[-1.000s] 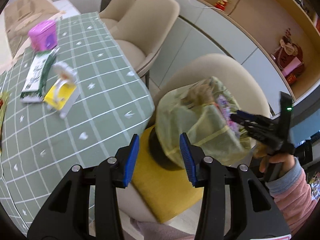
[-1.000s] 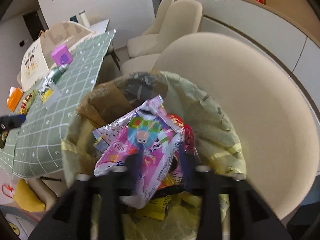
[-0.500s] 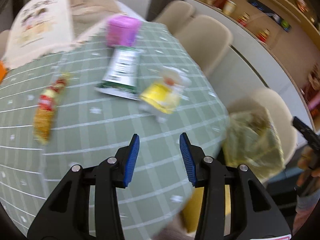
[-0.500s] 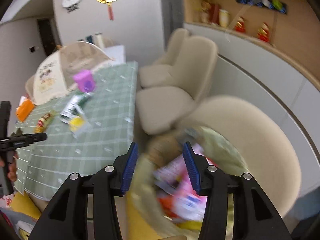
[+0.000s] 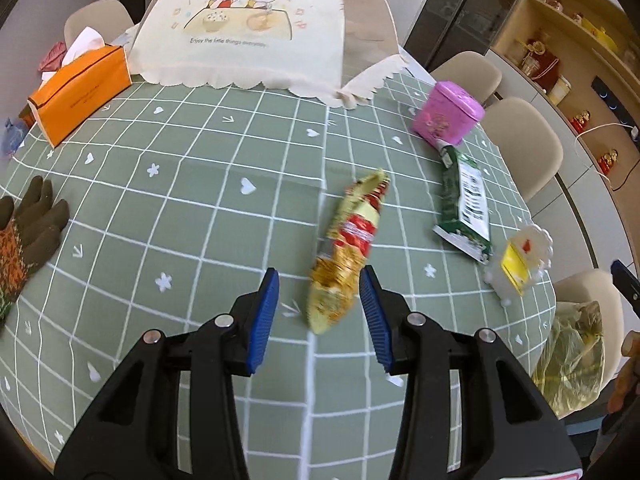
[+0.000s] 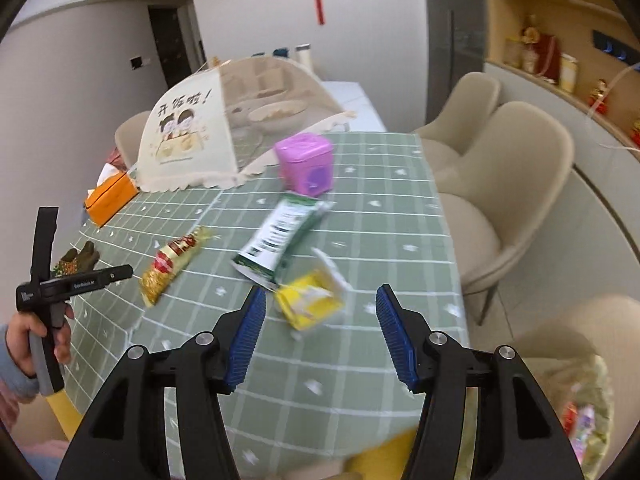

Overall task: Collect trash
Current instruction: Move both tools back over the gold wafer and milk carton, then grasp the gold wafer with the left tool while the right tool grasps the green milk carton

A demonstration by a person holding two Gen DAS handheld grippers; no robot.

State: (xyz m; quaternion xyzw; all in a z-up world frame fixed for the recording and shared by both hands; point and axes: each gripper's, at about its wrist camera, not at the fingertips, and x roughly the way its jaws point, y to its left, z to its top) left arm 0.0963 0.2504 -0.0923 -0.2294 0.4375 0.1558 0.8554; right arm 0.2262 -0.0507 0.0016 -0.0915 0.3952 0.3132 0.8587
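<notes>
A gold and red snack wrapper (image 5: 349, 251) lies on the green checked tablecloth (image 5: 192, 216), its near end between the open fingers of my left gripper (image 5: 318, 312). To its right lie a green and white carton (image 5: 464, 204) and a yellow and white package (image 5: 520, 260). In the right wrist view my open, empty right gripper (image 6: 320, 328) hovers over the yellow package (image 6: 310, 304), with the carton (image 6: 280, 236) and the wrapper (image 6: 172, 264) beyond. The trash bag (image 5: 572, 364) sits on a chair at the right; it also shows in the right wrist view (image 6: 584, 420).
A mesh food cover (image 5: 256, 24), an orange tissue box (image 5: 80, 92), a pink tin (image 5: 446, 114) and a brown glove (image 5: 28, 232) are on the table. Beige chairs (image 6: 508, 184) line its right side. The left gripper (image 6: 76, 280) shows in the right wrist view.
Both grippers have swung away from the trash bag to the table. The right gripper, which was in the bag, is now open and empty above the yellow package. The left now frames the gold wrapper.
</notes>
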